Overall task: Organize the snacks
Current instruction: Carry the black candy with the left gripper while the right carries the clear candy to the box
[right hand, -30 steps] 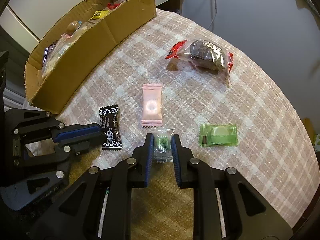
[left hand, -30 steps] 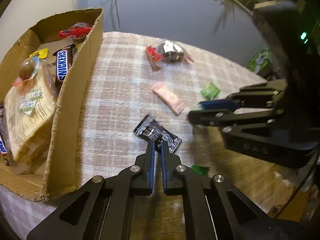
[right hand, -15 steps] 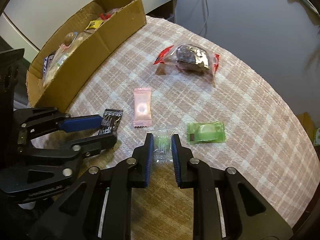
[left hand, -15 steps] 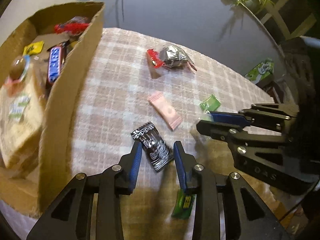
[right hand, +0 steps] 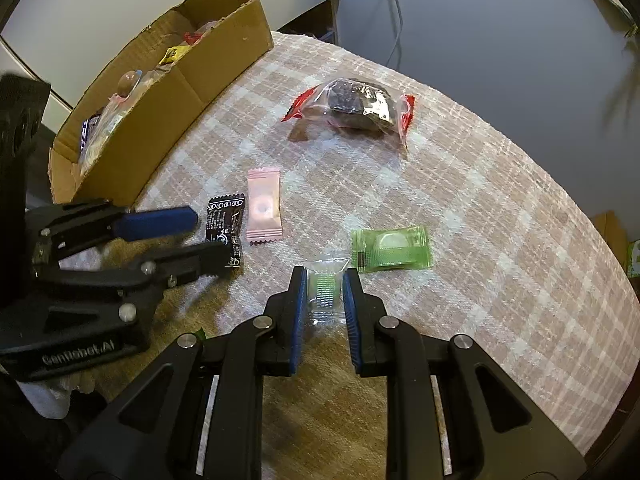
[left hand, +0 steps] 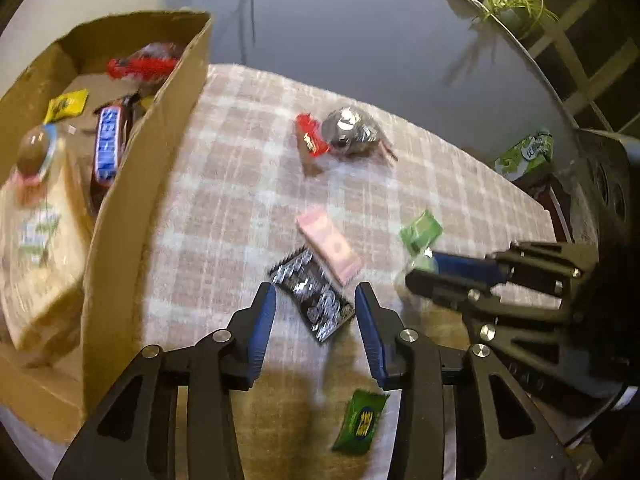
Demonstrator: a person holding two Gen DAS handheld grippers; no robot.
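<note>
Seen from the left wrist: left gripper (left hand: 315, 300) tilted steeply down over the checked tablecloth (left hand: 248, 168), jaws just opened and standing apart, nothing pinched, with the black wrapped snack (left hand: 312, 296) lying flat on the cloth between the blue pads (left hand: 264, 320); likely spread that wide to straddle the packet before closing on it. Seen from the right wrist: right gripper (right hand: 324, 300) clamped on a small clear sachet with a green centre (right hand: 326, 294), held just above the cloth, probably ready to be carried off. Left loose on the cloth: pink sachet (right hand: 263, 206) touching or just beside the black one, pale green packet (right hand: 390, 250) just beside the held sachet, red-ended clear bag with a dark lump (right hand: 352, 106) farther off, and a dark green candy (left hand: 360, 420) close under the left gripper. Cardboard box (right hand: 192, 80) at the cloth's far left edge, open-topped, already holding a chocolate bar, a yellow sweet and a bagged item; presumably the collecting place, hence both grippers working near it. Task judged partly done, several snacks not yet boxed.
</note>
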